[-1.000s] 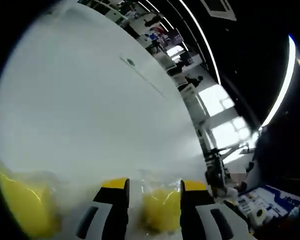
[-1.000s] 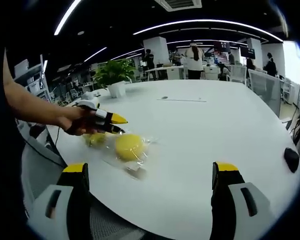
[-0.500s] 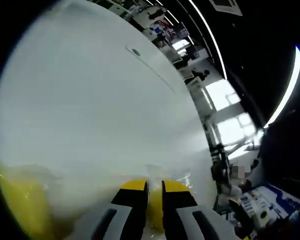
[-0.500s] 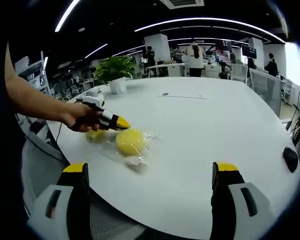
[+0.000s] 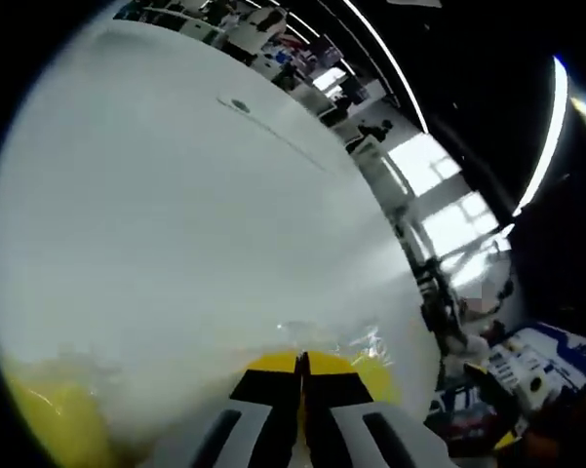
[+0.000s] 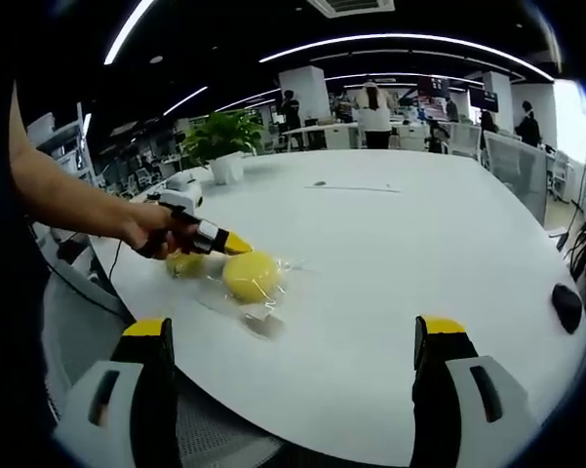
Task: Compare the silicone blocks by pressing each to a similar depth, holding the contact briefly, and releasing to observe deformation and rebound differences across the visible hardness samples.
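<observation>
On the white table, near its left edge, two bagged yellow silicone blocks are seen. The left tongs are closed together, tips against one block; the right tongs are held apart, empty. An off-centre press could slide the slippery bag aside.

2 silicone blocks side by side on table, near edge.
</observation>
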### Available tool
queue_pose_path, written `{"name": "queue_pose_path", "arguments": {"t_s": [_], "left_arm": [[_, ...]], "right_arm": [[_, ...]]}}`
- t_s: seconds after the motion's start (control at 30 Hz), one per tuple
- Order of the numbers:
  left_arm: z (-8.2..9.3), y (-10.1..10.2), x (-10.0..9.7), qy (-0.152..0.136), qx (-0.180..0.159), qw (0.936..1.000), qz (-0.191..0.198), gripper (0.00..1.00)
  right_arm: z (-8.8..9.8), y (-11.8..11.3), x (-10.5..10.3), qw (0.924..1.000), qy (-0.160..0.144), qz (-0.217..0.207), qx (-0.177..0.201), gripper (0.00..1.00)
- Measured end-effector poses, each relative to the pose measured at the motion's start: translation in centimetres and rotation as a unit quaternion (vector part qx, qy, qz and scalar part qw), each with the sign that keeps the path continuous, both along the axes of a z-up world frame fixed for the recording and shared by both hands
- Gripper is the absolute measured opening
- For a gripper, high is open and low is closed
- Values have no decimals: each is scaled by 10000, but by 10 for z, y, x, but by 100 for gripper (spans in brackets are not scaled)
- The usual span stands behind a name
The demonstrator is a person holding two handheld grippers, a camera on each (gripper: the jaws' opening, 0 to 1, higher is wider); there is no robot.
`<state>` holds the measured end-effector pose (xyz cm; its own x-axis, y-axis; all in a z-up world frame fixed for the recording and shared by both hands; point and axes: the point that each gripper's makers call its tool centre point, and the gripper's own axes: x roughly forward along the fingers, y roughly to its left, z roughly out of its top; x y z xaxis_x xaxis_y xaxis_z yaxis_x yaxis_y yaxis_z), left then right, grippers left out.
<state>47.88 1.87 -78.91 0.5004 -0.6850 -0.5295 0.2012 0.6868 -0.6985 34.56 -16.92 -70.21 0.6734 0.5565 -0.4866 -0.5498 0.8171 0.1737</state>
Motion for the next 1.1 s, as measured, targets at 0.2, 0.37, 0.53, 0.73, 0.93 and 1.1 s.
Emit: {"name": "queue_pose_path", "arguments": {"t_s": [0.2, 0.37, 0.53, 0.73, 0.93, 1.1], "left_arm": [[-1, 1, 1, 184, -162, 9996, 166, 0], [-1, -1, 1, 559, -415, 9970, 329, 0], [-3, 1, 1, 979, -611, 9911, 659, 0], [1, -1, 2, 660, -612, 9947, 493, 0], [7, -6, 3, 404, -303, 9983, 289, 0], [21, -13, 4, 32, -413, 9991, 123, 0]], "right_arm": [[0, -2, 1, 10000, -18, -28, 4, 96], [0, -1, 1, 10000, -11, -29, 2, 96], [-1, -1, 0, 10000, 2, -33, 9, 96], [-2, -3, 0, 10000, 13, -58, 23, 96], [-4, -4, -1, 10000, 35, -64, 21, 96], [-3, -3, 0, 10000, 16, -68, 44, 96]]}}
